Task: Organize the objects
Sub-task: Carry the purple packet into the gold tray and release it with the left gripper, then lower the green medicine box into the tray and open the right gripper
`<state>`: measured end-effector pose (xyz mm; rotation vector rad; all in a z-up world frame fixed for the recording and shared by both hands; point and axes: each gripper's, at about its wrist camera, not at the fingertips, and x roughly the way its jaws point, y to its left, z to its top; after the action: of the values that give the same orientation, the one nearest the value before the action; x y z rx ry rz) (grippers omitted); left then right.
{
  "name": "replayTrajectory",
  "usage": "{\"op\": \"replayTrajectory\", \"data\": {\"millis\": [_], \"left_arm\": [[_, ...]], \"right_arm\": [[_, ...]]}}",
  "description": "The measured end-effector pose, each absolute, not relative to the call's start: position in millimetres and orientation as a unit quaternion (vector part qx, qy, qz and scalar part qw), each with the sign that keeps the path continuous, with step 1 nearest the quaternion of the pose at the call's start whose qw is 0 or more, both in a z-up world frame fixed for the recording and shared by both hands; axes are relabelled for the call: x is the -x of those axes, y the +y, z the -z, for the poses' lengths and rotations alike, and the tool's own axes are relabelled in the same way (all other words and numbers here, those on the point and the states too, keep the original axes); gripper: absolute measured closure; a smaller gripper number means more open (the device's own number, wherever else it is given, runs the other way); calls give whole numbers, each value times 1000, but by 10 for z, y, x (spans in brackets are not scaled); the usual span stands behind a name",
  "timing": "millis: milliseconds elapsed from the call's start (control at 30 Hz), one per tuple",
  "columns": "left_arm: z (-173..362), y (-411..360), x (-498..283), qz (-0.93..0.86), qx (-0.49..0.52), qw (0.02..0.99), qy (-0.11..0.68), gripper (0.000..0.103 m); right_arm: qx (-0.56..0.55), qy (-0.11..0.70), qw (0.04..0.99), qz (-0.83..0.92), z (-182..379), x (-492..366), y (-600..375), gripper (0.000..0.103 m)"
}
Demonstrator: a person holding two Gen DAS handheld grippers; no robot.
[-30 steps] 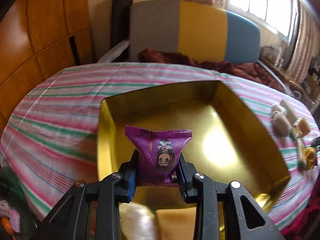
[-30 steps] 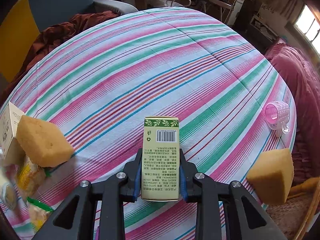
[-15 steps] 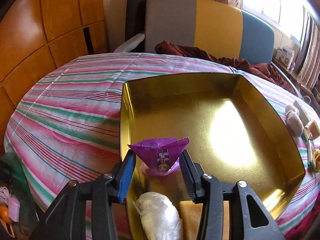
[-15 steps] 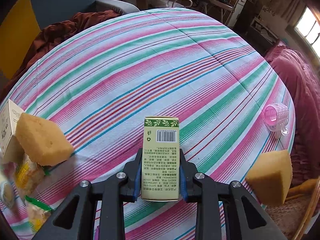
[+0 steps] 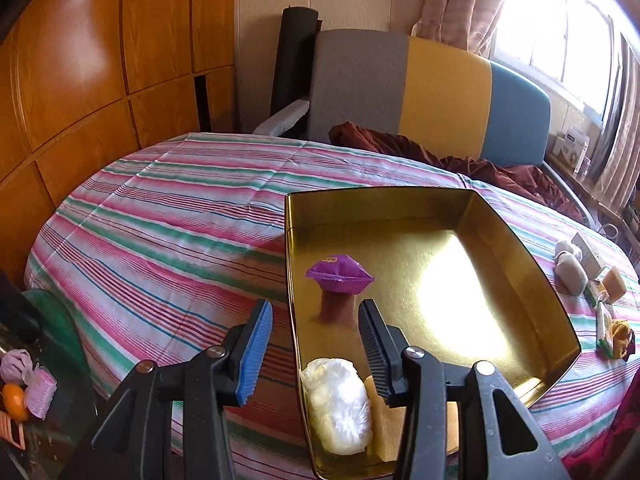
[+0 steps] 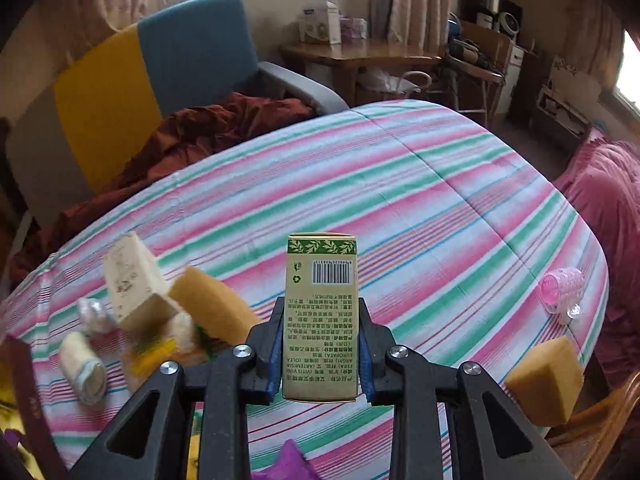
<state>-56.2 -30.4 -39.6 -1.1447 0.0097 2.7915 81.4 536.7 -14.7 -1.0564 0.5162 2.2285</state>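
A gold tin tray [image 5: 516, 248] lies on the striped tablecloth. In it, near its left wall, lies a purple snack packet [image 5: 339, 279]. My left gripper [image 5: 316, 328] hangs open above the tray's left wall, short of the packet, with nothing between its pads. A white plastic-wrapped bundle [image 5: 337, 404] and a yellow sponge [image 5: 386, 424] lie in the tray's near corner. In the right wrist view my right gripper [image 6: 320, 346] is shut on a green and cream carton [image 6: 321, 316], held upright above the cloth.
Left of the carton lie a cream box [image 6: 132, 280], a tan sponge [image 6: 212, 308], wrapped rolls [image 6: 82, 364] and snack packets. A second sponge [image 6: 546, 380] and a pink plastic curler [image 6: 562, 290] lie at the right edge. A striped armchair [image 5: 420, 92] stands behind the table.
My left gripper opened and let the purple packet drop into the tray, then drew back and left. My right gripper rose with the carton and tilted up, so more of the room shows.
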Motion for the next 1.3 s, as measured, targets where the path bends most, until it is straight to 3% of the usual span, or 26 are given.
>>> {"op": "replayTrajectory", "data": {"millis": [333,600,967,1133,1300], "left_arm": [[406,-367,466,-923,380,60,-16,58],[431,-526,444,-923,379,45,-47,58],[500,-601,461,-920,386,38,-56,58],[526,-592,472,-919,388,38,-53,58],[494,-487,427,-922,383,46,-38,58]], "right_arm": [[384,117,66,-913,-313,-144,3412,73],[448,81,-117,-883,167,236,1625,73],[500,129,-226,-826,698,523,622,69],[502,105,-218,-830,727,434,648,66],[491,79,-196,-845,621,266,824,55]]}}
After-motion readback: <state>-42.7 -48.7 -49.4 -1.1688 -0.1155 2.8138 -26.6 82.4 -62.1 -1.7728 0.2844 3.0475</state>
